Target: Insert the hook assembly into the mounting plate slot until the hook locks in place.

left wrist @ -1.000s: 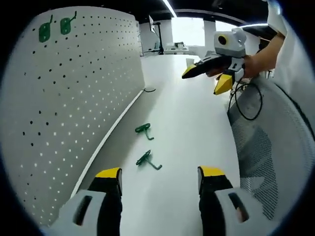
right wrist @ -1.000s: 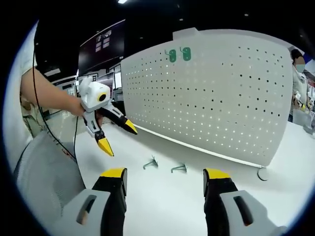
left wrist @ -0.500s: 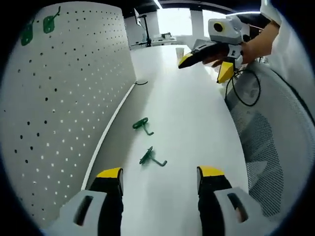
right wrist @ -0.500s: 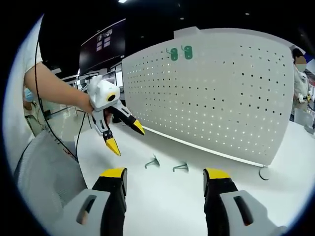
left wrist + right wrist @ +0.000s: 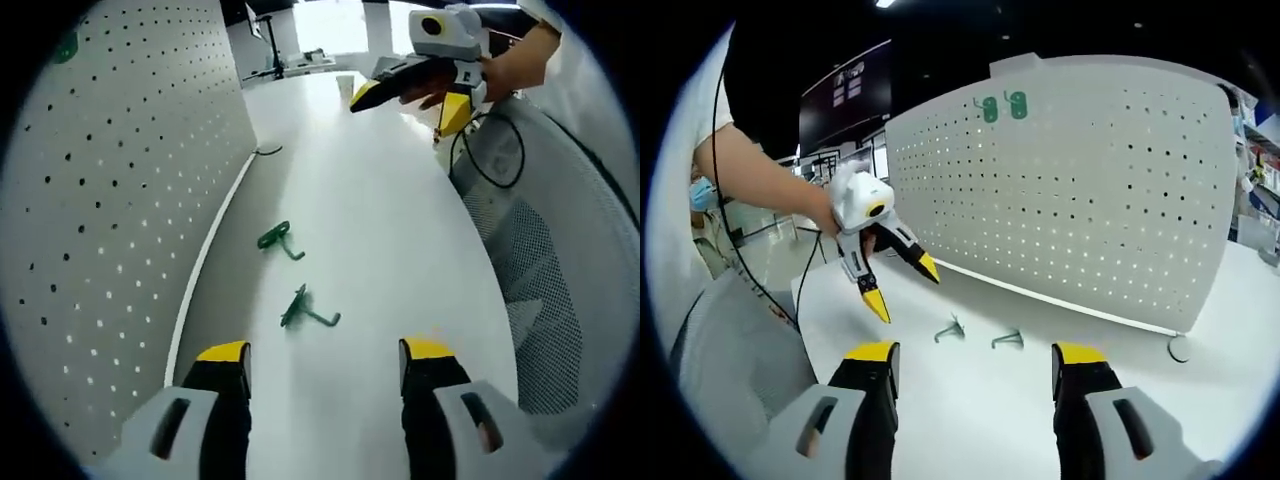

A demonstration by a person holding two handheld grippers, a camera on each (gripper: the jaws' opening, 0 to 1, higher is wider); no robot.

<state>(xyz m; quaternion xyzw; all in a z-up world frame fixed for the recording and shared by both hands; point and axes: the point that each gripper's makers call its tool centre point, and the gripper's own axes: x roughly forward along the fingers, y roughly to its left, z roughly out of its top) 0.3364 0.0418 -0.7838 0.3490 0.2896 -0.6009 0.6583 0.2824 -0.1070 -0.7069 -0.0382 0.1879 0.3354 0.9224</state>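
On the white table (image 5: 400,230), two green hooks lie loose, close to the foot of the upright pegboard (image 5: 110,200). In the left gripper view, the pegboard fills the left side, its holes running in rows, with a scrap of green at its top left edge. To its right, the farther hook (image 5: 274,238) rests on the tabletop, and the nearer hook (image 5: 303,310) lies just beyond the left gripper (image 5: 325,360), between the lines of its two yellow-tipped jaws. Those jaws stand wide apart with nothing between them. Farther right and higher up, the right gripper (image 5: 415,95) hangs above the table in a person's hand, its jaws spread and empty. A mesh chair back (image 5: 545,300) sits along the table's right edge.

In the right gripper view, a person's forearm (image 5: 750,180) reaches in from the left, holding the left gripper (image 5: 902,287) tilted down toward the table, jaws parted, holding nothing. Just right of its tips lie the two hooks, one (image 5: 951,329) and the other (image 5: 1007,340) side by side, apart from each other. Behind them stands the pegboard (image 5: 1090,200), with two green hooks mounted (image 5: 1001,107) near its top edge. The right gripper (image 5: 975,365) at the bottom has its jaws open and empty, the loose hooks lying ahead of them.
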